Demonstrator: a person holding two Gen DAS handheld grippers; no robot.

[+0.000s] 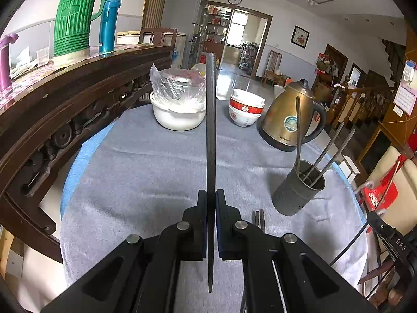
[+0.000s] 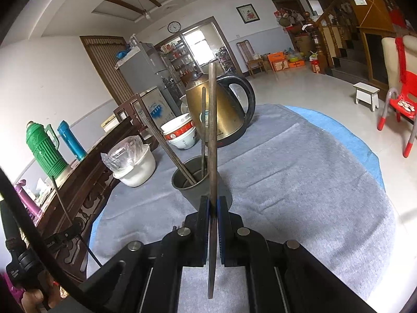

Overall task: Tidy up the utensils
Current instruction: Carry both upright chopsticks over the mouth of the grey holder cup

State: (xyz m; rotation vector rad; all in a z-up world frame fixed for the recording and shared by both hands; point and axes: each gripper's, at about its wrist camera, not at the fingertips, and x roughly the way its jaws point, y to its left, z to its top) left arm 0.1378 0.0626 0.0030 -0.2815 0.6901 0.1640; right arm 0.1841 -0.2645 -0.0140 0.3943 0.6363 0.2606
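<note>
Left wrist view: your left gripper [image 1: 211, 195] jaws pinch one chopstick [image 1: 210, 120].
Right gripper [image 2: 213, 200]: jaws pinch another chopstick [image 2: 212, 130].
Holder [image 1: 299, 190]: three sticks in (two [image 1: 259, 217] lie on table).

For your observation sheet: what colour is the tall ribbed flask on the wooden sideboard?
Green; the flask shows best in the left wrist view.

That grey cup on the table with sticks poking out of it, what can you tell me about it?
The utensil holder is a dull grey, metal-looking cylinder with small holes low on its wall. It stands upright on the grey cloth, in front of the brass-coloured kettle. Three dark chopsticks lean inside against its rim. Two more chopsticks lie on the cloth beside its base. In the right wrist view, it sits just beyond the right gripper, untouched.
</note>
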